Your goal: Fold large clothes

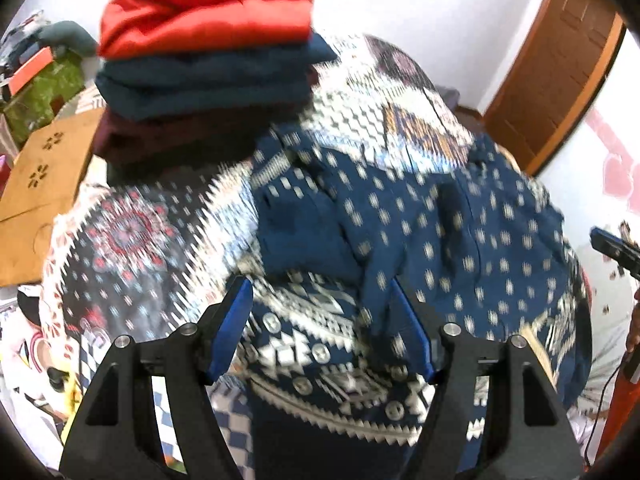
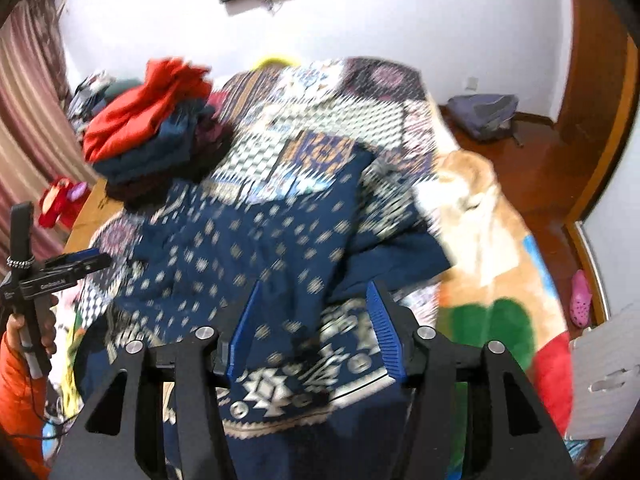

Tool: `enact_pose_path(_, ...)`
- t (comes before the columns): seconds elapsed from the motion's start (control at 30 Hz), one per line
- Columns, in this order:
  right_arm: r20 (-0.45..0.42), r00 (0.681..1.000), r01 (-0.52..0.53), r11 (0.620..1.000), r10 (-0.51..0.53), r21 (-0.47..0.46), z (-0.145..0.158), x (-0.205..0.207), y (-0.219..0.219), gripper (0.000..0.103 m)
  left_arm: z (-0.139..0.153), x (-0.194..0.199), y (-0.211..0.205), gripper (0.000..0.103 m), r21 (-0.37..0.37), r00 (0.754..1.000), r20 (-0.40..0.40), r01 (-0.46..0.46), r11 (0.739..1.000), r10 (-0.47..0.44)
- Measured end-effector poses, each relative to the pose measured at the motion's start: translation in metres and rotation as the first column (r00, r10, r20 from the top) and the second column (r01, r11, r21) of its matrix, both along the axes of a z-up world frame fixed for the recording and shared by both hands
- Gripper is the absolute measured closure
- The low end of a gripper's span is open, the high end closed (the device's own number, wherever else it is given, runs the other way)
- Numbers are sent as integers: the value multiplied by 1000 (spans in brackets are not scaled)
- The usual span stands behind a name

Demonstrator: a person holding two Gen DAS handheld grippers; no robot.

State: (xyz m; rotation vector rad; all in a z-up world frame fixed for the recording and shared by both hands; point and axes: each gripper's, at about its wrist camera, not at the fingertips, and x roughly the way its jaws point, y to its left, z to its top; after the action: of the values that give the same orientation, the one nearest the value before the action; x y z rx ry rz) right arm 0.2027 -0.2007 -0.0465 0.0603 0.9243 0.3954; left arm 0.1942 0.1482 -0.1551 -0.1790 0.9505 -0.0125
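A navy garment with white diamond marks and a white patterned band (image 1: 420,232) lies rumpled on the patterned bedspread (image 1: 132,240). It also shows in the right wrist view (image 2: 248,256). My left gripper (image 1: 320,300) is open, its blue pads apart just above the garment's banded edge. My right gripper (image 2: 314,304) is open over the same garment's near edge, with cloth between but not pinched. The left gripper also shows in the right wrist view (image 2: 72,264). The frames are motion-blurred.
A stack of folded clothes, red on blue on maroon (image 1: 208,60), sits at the bed's far left; it also shows in the right wrist view (image 2: 148,128). A plush toy (image 2: 476,216) lies on the right. A wooden door (image 1: 560,64) and a bag (image 2: 484,116) stand beyond.
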Motion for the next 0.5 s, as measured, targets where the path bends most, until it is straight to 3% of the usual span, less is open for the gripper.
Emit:
enact_pose_path(0.2,-37,995,94,995,-93,37,-9,34,-28,41,-3,35,24,32,2,999,-4,-49,999,49)
enact_pose_path(0.37,-172,977,143,984,-123,108,-44,67,-40,41,-42,68,50,32,-194,994,-107,-57,979,37)
enact_pose_path(0.5,-250,958,173,978,-139,119,-72,89,-42,41,-72,81,60,32,-273,984,-171,-99,957,53)
